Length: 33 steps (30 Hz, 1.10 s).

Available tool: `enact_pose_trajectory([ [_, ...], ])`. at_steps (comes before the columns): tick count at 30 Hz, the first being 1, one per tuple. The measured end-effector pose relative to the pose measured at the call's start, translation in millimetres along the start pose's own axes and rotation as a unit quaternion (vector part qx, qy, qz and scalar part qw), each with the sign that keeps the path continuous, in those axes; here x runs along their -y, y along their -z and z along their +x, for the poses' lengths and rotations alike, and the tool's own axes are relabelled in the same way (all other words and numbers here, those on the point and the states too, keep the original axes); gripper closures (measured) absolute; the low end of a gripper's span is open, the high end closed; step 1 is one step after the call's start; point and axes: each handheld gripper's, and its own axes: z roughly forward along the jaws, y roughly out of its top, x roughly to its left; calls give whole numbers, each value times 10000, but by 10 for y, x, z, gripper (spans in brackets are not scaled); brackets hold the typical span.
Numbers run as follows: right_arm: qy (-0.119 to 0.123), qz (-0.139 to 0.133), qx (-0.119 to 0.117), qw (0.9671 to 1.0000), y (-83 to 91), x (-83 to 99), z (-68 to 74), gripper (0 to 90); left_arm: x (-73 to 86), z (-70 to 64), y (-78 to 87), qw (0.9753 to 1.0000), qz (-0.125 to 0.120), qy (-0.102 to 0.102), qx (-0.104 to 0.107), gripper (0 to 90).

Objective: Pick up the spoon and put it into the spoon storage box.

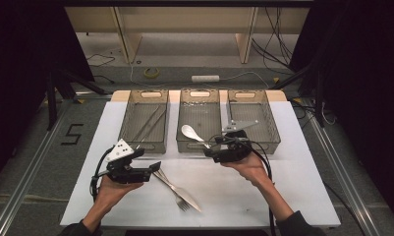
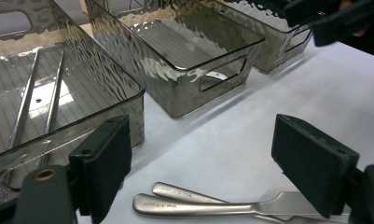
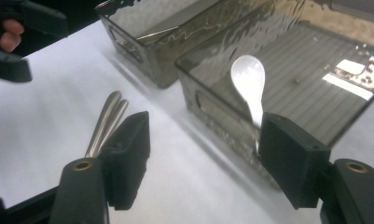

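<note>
The left tongs (image 1: 154,167) stand wide open and hold nothing. In the left gripper view the two black jaws are far apart, and between them, on the white counter (image 1: 283,187), lie the handles of two forks (image 2: 212,204) — one across the other, close to the jaws but not touched by them. In the high view the forks (image 1: 177,189) lie near the front of the counter, just right of the left tongs, with the tines pointing to the near right.

The right tongs (image 1: 210,146) are also wide open. In the right gripper view a white spoon (image 3: 249,84) leans over the near wall of the middle bin (image 3: 212,105), its bowl up and inside the bin. Its handle goes down just beside the right jaw; it seems to touch that jaw, but I cannot tell for sure, and the jaws are not closed on it. In the high view the spoon (image 1: 190,132) is at the near edge of the middle bin (image 1: 199,105), just left of the right tongs.

Three grey transparent bins stand in a row at the far side of the counter. The left bin (image 1: 130,123) holds two long thin metal utensils (image 1: 148,125) — maybe chopsticks. The right bin (image 1: 270,123) holds a flat metal tool (image 1: 239,124).
</note>
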Motion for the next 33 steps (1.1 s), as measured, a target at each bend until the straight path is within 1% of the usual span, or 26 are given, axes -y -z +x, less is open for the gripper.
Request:
enact_pose_trajectory([
  [1, -38, -59, 10, 10000, 17, 33, 2, 345, -1, 2, -9, 10000, 19, -16, 10, 196],
  [3, -153, -192, -88, 9997, 54, 126, 4, 345, -3, 7, -32, 10000, 79, -46, 2, 196],
  [7, -121, -298, -46, 9995, 140, 287, 45, 331, -7, 24, -48, 9999, 112, -15, 6, 196],
  [10, -179, -440, -40, 9989, 232, 380, 47, 329, -8, 33, -49, 9999, 133, -52, -14, 197],
  [15, -262, -713, 76, 9971, 419, 529, 25, 319, -20, 39, -69, 9999, 140, -38, -1, 197],
  [20, -402, -886, 175, 9951, 575, 662, -2, 313, -30, 26, -101, 9998, 205, -70, 28, 197],
  [24, -456, -915, 216, 9945, 628, 740, -13, 308, -40, 19, -127, 9996, 262, -103, 18, 197],
  [26, -487, -882, 185, 9947, 634, 767, -17, 301, -45, 16, -137, 9996, 265, -120, 14, 197],
  [30, -507, -848, 209, 9949, 649, 804, -7, 285, -59, 21, -167, 9995, 281, -109, -8, 197],
  [33, -494, -826, 216, 9951, 663, 831, -6, 276, -69, 30, -204, 9994, 323, -139, -20, 197],
])
